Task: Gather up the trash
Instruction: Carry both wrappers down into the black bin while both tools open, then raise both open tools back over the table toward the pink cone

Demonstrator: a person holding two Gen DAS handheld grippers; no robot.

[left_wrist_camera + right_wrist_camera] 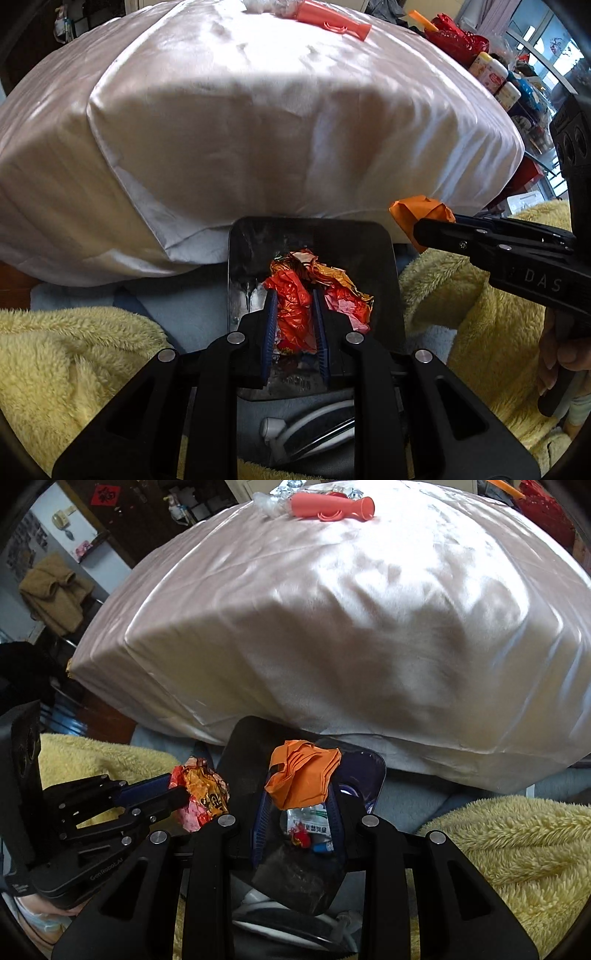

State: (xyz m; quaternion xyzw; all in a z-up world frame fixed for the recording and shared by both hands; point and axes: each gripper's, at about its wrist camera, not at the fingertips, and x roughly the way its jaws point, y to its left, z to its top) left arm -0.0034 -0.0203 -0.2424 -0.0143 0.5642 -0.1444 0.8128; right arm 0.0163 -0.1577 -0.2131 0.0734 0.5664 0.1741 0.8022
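The left claw (pixel 295 317) is clamped on a crumpled red and gold wrapper (pixel 314 288), holding it directly over the open mouth of the dark bin (pixel 236 258) that stands on the floor at the foot of the satin-covered bed (pixel 258 129), between folds of yellow fleece blanket (pixel 74 350). To its right, the right claw (pixel 299 801) is clamped on a scrunched orange paper (pixel 303 771), also hanging above the bin, nearer its right rim. Through the right wrist view a few scraps (pixel 308 830) already lie at the bottom of the bin. Far back on the bed, near its far edge, a coral plastic tube (pixel 328 507) rests beside some clear plastic wrap (pixel 269 502).

The step in hand looks like the drop: both pieces are carried and poised over the bin. Next, each claw should part its fingers so the trash falls inside the rim; light paper may cling to the pads, so a slight lowering first would help. Then the reach goes to the far edge of the bed.
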